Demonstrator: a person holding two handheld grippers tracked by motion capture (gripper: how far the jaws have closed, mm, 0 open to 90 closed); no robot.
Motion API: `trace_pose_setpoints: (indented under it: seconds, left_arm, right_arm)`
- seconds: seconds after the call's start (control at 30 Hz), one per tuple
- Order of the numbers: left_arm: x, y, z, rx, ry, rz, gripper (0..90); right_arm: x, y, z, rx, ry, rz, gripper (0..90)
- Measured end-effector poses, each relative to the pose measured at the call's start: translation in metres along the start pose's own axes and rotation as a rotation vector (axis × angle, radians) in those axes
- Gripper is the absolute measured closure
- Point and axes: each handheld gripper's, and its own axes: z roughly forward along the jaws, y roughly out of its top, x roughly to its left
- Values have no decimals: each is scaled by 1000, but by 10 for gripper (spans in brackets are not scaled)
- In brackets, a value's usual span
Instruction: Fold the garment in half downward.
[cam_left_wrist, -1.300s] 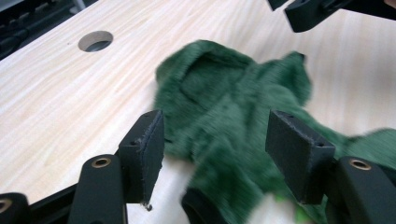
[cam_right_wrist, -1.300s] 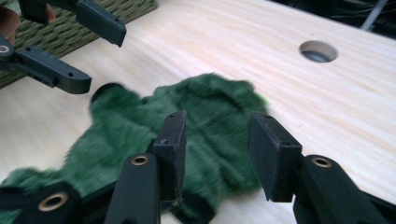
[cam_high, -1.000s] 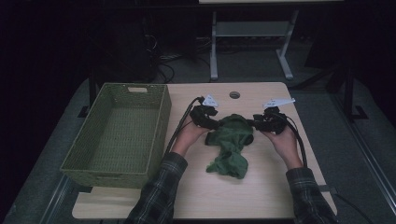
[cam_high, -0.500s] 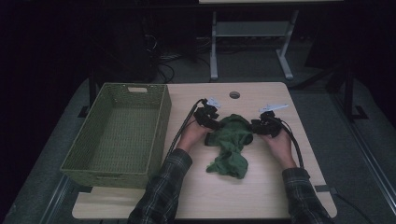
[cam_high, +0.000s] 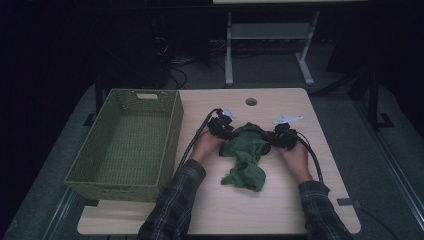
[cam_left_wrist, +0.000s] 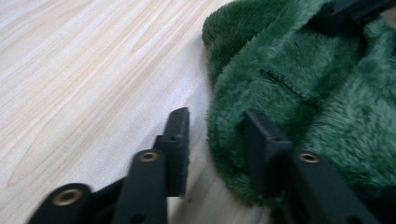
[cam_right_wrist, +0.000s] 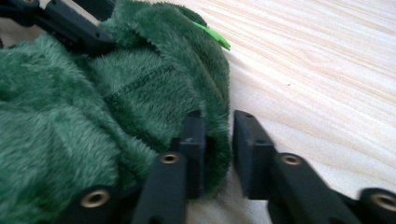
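Note:
A crumpled green fleece cloth (cam_high: 247, 155) lies mid-table, with a hand at each side of its far end. My left gripper (cam_high: 230, 136) is low at the cloth's left edge. In the left gripper view its jaws (cam_left_wrist: 217, 140) have just been closing: the right pad sinks into the cloth (cam_left_wrist: 327, 93), while the left pad stands off it over bare wood. My right gripper (cam_high: 271, 141) is at the cloth's right edge. Its jaws (cam_right_wrist: 219, 140) have also just been closing, and a fold of the cloth (cam_right_wrist: 70, 116) fills the narrow gap between the pads.
A green woven basket (cam_high: 175, 130) stands empty along the table's left side. A round cable hole (cam_high: 251, 101) is at the back of the wooden table (cam_high: 280, 205). A bright green tag (cam_right_wrist: 212, 35) pokes from the cloth. Dark floor and a metal stand lie beyond.
Both hands have come down toward the tabletop at the cloth's far end. The cloth lies much as before.

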Motion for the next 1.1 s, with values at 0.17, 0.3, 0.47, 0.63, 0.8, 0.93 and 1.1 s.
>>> trace_pose_setpoints:
  seconds: [0.17,0.3,0.47,0.63,0.8,0.93,1.1]
  left_arm:
    - [2,-1,-3,9,-10,-3,803]
    - [4,-3,-5,11,-6,-6,834]
    - [5,-6,-9,-31,-10,-25,866]
    - [3,-3,-15,-58,-10,-22,865]
    - [-1,3,-24,-101,-18,-21,859]
    - [-5,7,-34,-142,-28,-31,858]
    - [-14,10,-46,-183,-22,-9,856]
  right_arm:
    - [1,0,-1,9,-1,-6,853]
    - [0,0,-1,12,-4,-1,866]
    - [0,1,-2,22,-5,11,877]
    - [1,5,-5,10,-1,8,877]
    - [5,13,-17,-35,23,31,876]
    - [7,17,-27,-62,33,25,876]
    - [9,20,-37,-81,56,22,874]
